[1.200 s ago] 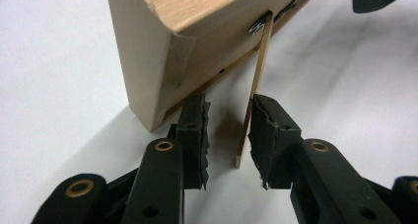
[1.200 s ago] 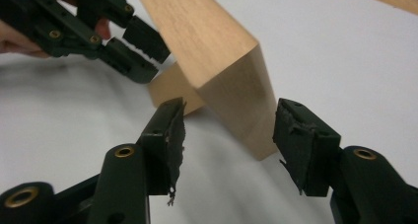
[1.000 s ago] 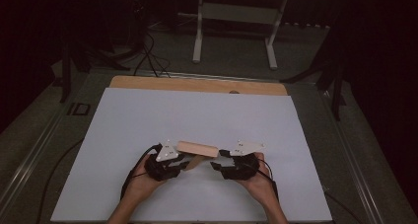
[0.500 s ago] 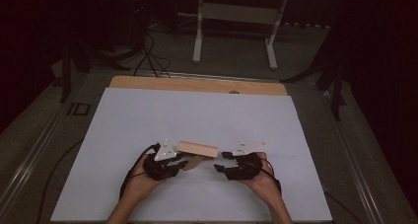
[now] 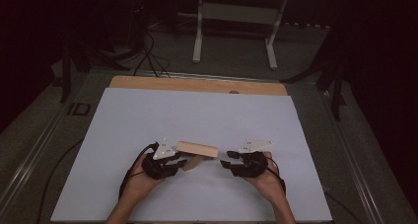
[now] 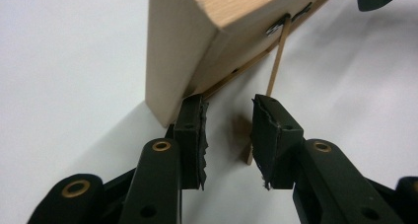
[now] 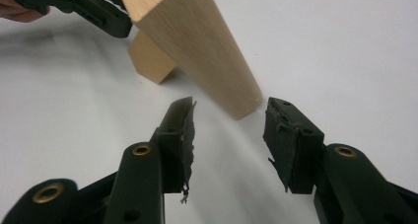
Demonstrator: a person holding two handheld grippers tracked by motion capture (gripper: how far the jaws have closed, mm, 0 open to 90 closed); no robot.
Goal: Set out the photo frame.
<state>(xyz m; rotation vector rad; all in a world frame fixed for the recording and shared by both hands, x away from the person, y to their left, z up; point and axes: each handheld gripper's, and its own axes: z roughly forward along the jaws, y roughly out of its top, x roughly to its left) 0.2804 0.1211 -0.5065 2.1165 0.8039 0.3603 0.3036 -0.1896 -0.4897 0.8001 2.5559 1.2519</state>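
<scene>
Wooden block (image 5: pixel 197 148), one in number, lying near the front of the white bench (image 5: pixel 197 110), between the two hand-held grippers. One end is seen just ahead of the right hand-held gripper (image 7: pixel 229 130); the other end lies at the left hand-held gripper (image 5: pixel 182 164). A small wooden piece (image 7: pixel 150 61) is seen under the far end, and a thin wooden strip (image 6: pixel 276 56) is hung from the block by a metal fitting.

The left hand-held gripper is released: the strip stands between its pads and is not pressed by them. The right jaws have just been closing, with nothing between them, and remain unclenched.

The step in hand is judged to be the taking of the block at both ends. For the next move, the right jaws would have to be advanced around the near end before being clenched.
</scene>
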